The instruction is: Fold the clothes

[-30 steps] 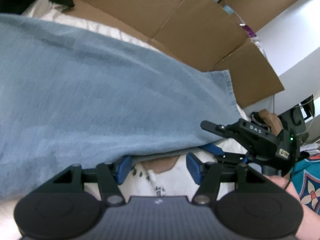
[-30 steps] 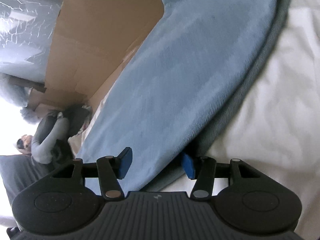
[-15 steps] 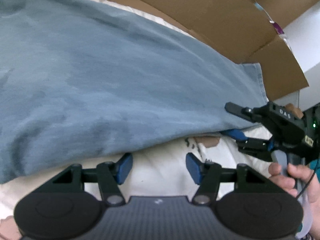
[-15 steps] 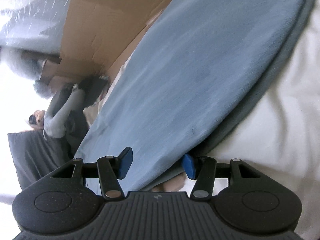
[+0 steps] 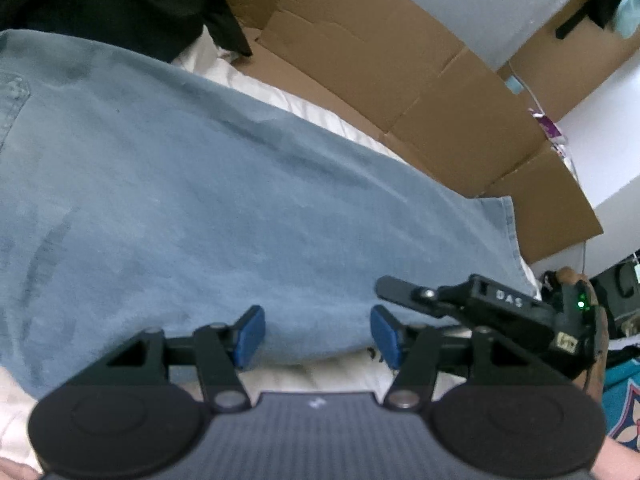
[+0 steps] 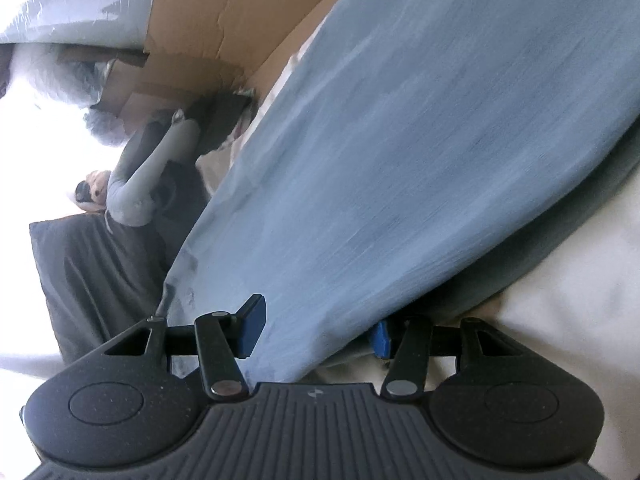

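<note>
A light blue shirt (image 5: 240, 200) lies spread on a white bed sheet (image 5: 328, 372). My left gripper (image 5: 318, 336) hovers open at the shirt's near edge, and the hem runs between its blue pads (image 5: 250, 334) without being pinched. Just to its right is my right gripper (image 5: 404, 304), held by a hand and pointing in over the same edge. In the right wrist view the shirt (image 6: 420, 140) stretches away, its edge passing between the jaws of the right gripper (image 6: 316, 332). They stand apart, and the fabric partly hides the right-hand pad (image 6: 380, 338).
Flattened cardboard boxes (image 5: 420, 92) line the far side of the bed. A dark pile of clothes (image 5: 100, 4) sits at the far left. A teal patterned cloth (image 5: 624, 392) shows at the right. A dark grey cushion (image 6: 92, 280) and grey garments (image 6: 152, 168) lie beyond the shirt's end.
The left gripper pulled back off the shirt, then came forward to its near edge. The right gripper has drawn in beside it. Both sets of jaws keep the same width.
</note>
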